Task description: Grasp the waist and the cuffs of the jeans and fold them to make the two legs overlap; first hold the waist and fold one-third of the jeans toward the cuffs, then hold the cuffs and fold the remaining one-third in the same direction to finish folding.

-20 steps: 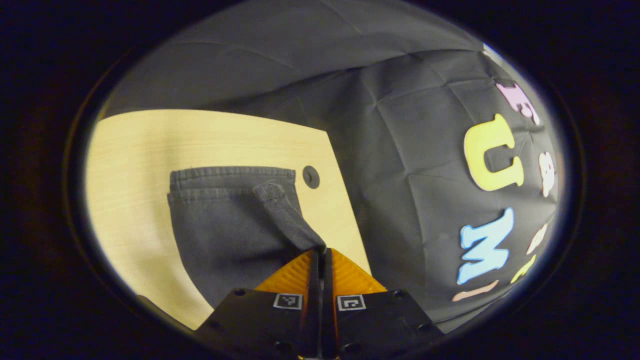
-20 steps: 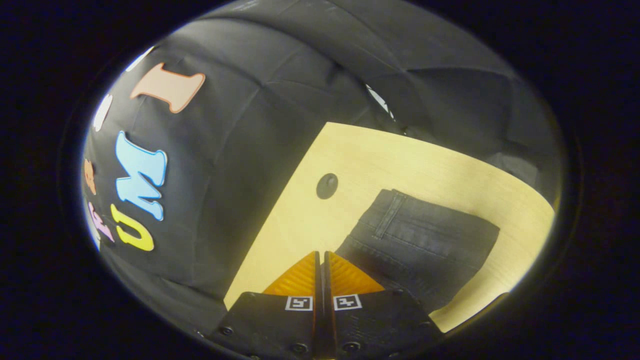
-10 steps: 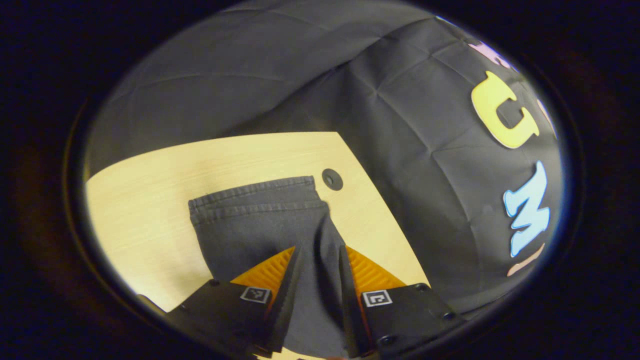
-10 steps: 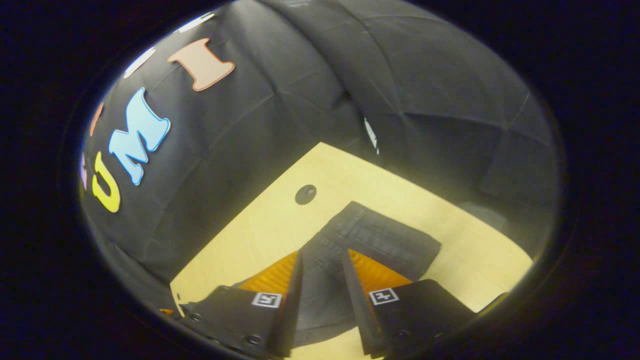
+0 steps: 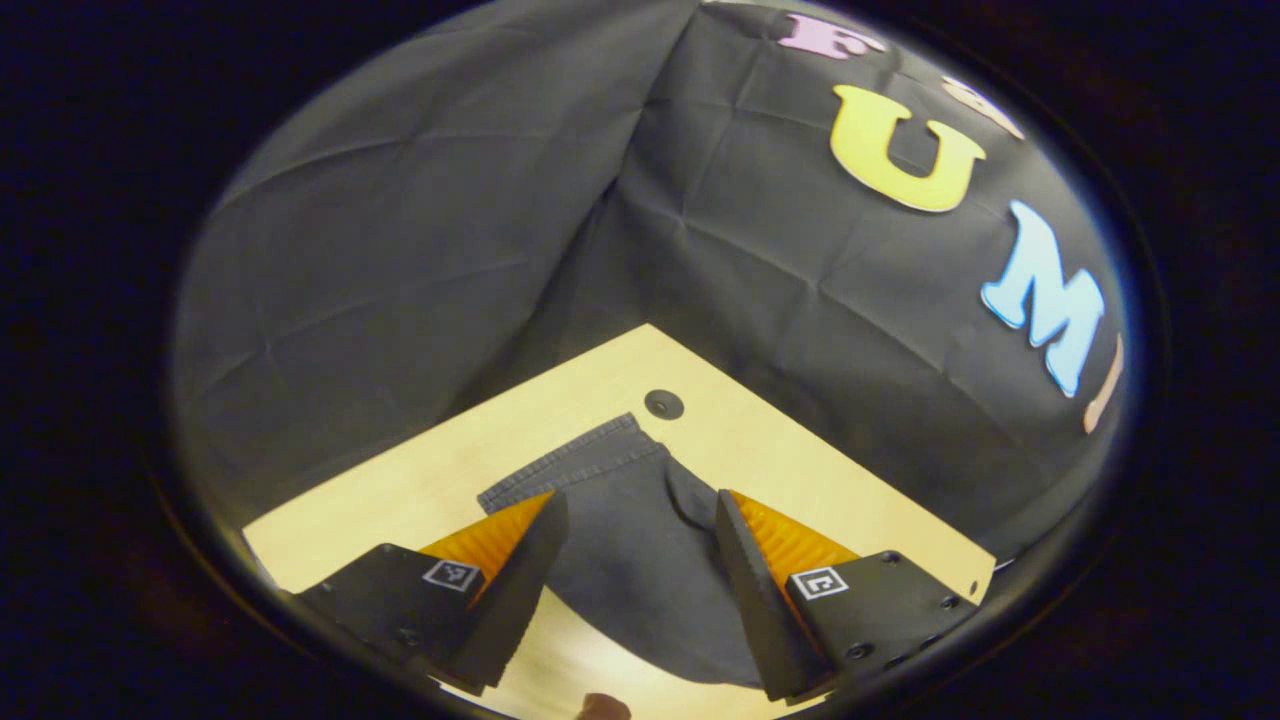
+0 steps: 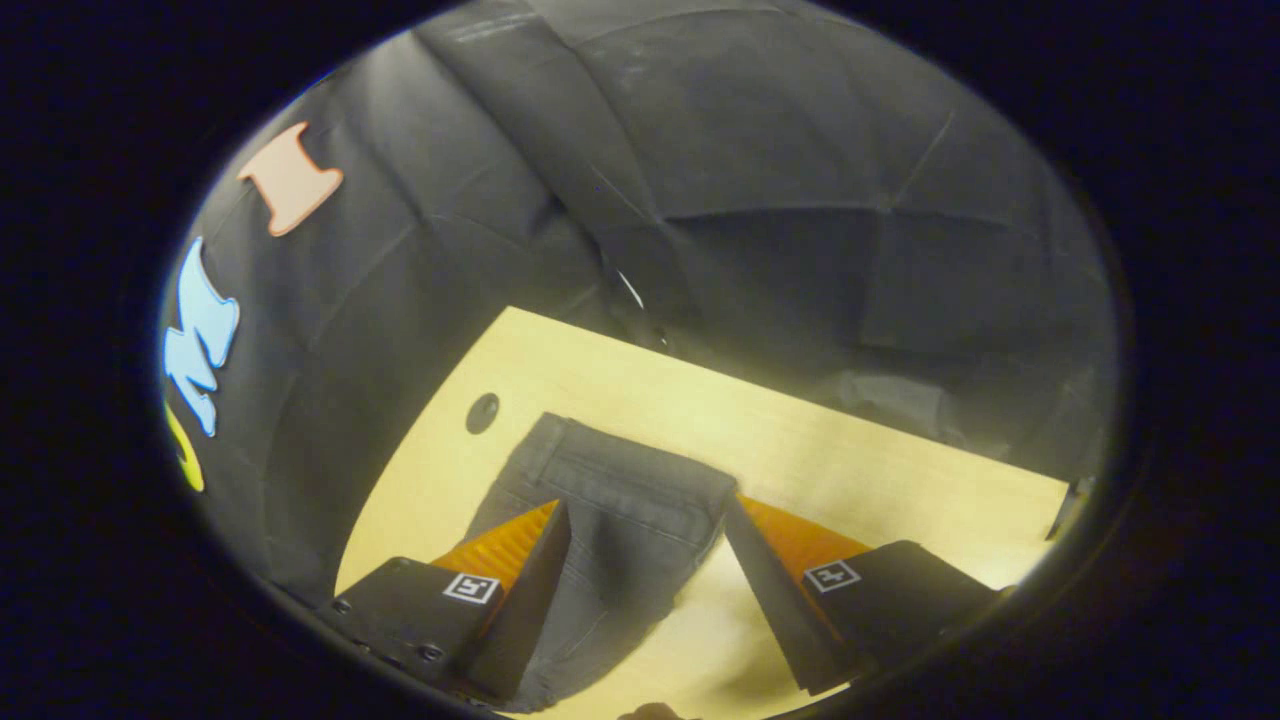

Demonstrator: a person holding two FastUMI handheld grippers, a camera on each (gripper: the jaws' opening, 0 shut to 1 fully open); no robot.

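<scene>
Dark jeans [image 5: 630,540] lie folded flat on the light wood tabletop [image 5: 800,470], near the corner with a small round dark grommet hole [image 5: 664,404]. The left hand-held gripper [image 5: 635,545] hangs above the cloth with jaws spread wide, nothing between the fingers, no grip on the fabric. The left gripper view shows the stitched hem edges [image 5: 570,465] stacked at the far end of the bundle, with a small fold of fabric bulging at its right side, just short of the hole. The right hand-held gripper [image 6: 645,550] is also wide open and holding nothing, above the jeans [image 6: 610,520]. The right gripper view gives the other end: waistband [image 6: 640,470] with seam lines, lying across the tabletop [image 6: 850,460], the grommet hole [image 6: 482,412] just off its left corner. Bottom of that view is blurred, so the near edge of the jeans is unclear. A dark rounded bit [image 5: 600,707] sits at the bottom rim of the left gripper view, can't tell what it is.
</scene>
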